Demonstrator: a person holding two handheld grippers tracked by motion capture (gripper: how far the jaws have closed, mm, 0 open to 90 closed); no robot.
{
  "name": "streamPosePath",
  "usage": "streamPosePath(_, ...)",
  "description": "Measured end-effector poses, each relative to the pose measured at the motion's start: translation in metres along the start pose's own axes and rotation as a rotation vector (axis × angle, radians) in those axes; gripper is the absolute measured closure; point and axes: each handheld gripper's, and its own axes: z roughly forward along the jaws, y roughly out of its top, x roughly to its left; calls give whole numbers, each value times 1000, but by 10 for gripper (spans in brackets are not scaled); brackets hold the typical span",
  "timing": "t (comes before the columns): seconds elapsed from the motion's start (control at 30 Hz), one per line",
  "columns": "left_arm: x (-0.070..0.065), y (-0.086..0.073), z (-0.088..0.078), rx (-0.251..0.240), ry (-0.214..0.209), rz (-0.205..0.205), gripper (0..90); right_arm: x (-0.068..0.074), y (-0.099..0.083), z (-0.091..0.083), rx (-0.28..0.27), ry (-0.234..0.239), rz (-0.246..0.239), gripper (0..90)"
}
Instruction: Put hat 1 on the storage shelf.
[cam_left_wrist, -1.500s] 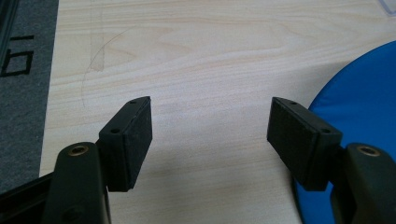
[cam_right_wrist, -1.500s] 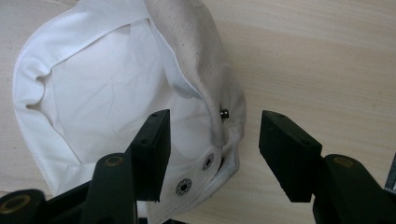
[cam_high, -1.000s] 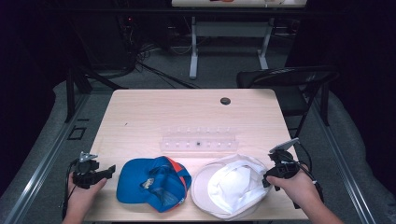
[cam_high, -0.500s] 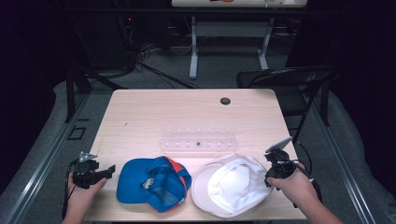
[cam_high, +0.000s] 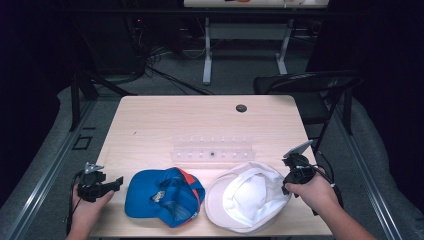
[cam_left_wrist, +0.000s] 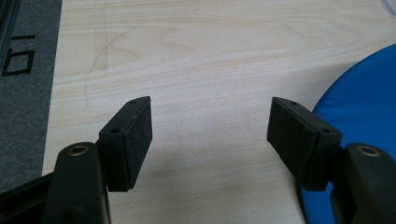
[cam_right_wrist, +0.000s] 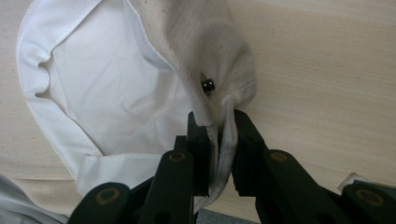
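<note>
The right claw (cam_right_wrist: 218, 140) has just been closing, and its jaws are now pinching a fold of the white cap (cam_high: 249, 201) at that cap's right edge. One second back, the high view was showing this claw beside the cap's right rim with the jaws apart; now the cloth is sitting pressed between the two black pads (cam_right_wrist: 201, 149), next to a small metal eyelet (cam_right_wrist: 208, 85). In my judgement the grasp on the white cap is now made, so the cap is ready to be lifted or dragged; nothing is showing it off the worktop (cam_high: 200, 125) yet.

The white cap is lying open side up at the near right of the worktop, touching or nearly touching the blue cap (cam_high: 165, 195) to its left. Behind both caps a clear plastic tray (cam_high: 212, 150) is lying flat, well apart from a small dark disc (cam_high: 241, 108) near the far edge.

The left claw (cam_left_wrist: 210, 135) is hovering with its jaws spread wide over bare wood, gripping nothing. The brim of the blue cap (cam_left_wrist: 364, 107) is lying just beside its right-hand pad, whether touching I cannot tell. In the high view this left claw (cam_high: 112, 182) is sitting at the near left corner, unchanged in place from the earlier pictures.
</note>
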Motion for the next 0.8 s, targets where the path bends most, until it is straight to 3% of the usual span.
streamPosePath(0.2, 1, 0, 0, -1, -3, -1, 317, 2, 9, -8, 16, 10, -10, 811)
streamPosePath(0.27, 1, 0, 0, -1, -4, 2, 323, 5, 14, -15, -24, 38, 24, 812)
streamPosePath(0.43, 0, 1, -1, -13, -2, 2, 339, 10, 20, -24, -2, 41, 4, 811)
streamPosePath(0.6, 1, 1, -2, -17, -1, 0, 344, 15, 24, -32, 0, 36, 5, 811)
streamPosePath(0.63, 1, 1, -2, -17, -2, -2, 347, 15, 27, -38, 22, 23, -16, 811)
streamPosePath(0.67, 1, 1, -2, -19, -2, -2, 347, 17, 27, -38, -12, 24, 15, 811)
streamPosePath(0.7, 1, 1, -2, -21, -2, -4, 347, 17, 29, -41, 16, 14, -5, 811)
streamPosePath(0.8, 2, 2, -3, -26, -4, -8, 352, 19, 32, -45, 9, -5, 2, 811)
